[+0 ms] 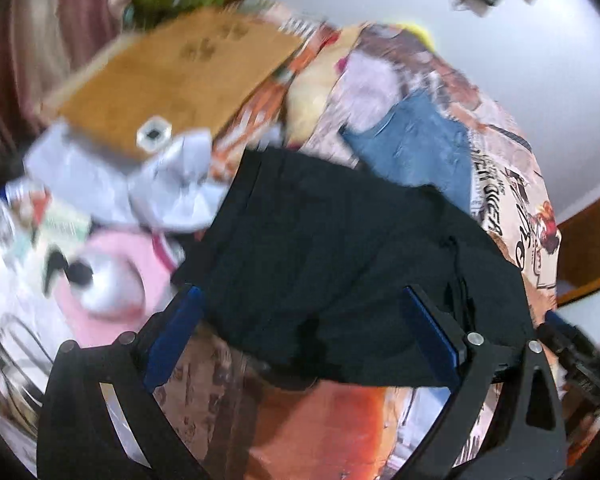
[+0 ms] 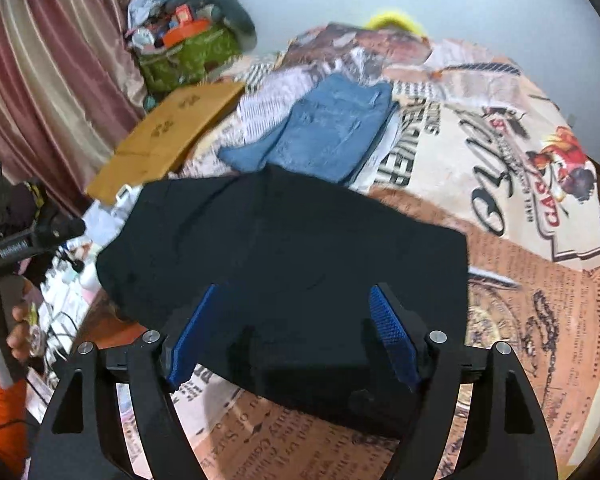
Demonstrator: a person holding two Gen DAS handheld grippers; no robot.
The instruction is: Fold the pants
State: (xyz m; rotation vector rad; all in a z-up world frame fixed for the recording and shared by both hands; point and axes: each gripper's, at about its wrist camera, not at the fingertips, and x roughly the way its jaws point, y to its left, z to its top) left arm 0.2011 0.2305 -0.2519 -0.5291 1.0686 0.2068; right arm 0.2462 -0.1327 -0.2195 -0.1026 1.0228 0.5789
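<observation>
The black pants (image 2: pixel 284 248) lie folded into a compact block on the printed bedspread (image 2: pixel 512 280). My right gripper (image 2: pixel 294 320) is open above their near edge, blue pads on either side and nothing between them. In the blurred left wrist view the same black pants (image 1: pixel 340 272) lie ahead, and my left gripper (image 1: pixel 302 320) is open over their near edge. The left gripper's handle and the hand on it (image 2: pixel 8 280) show at the left edge of the right wrist view.
Folded blue jeans (image 2: pixel 332 132) lie beyond the black pants. A flat cardboard box (image 2: pixel 168 136) and a green bag (image 2: pixel 188 56) of clutter sit at the left, by the curtain (image 2: pixel 48 64). Pink and grey items (image 1: pixel 112 264) lie left of the pants.
</observation>
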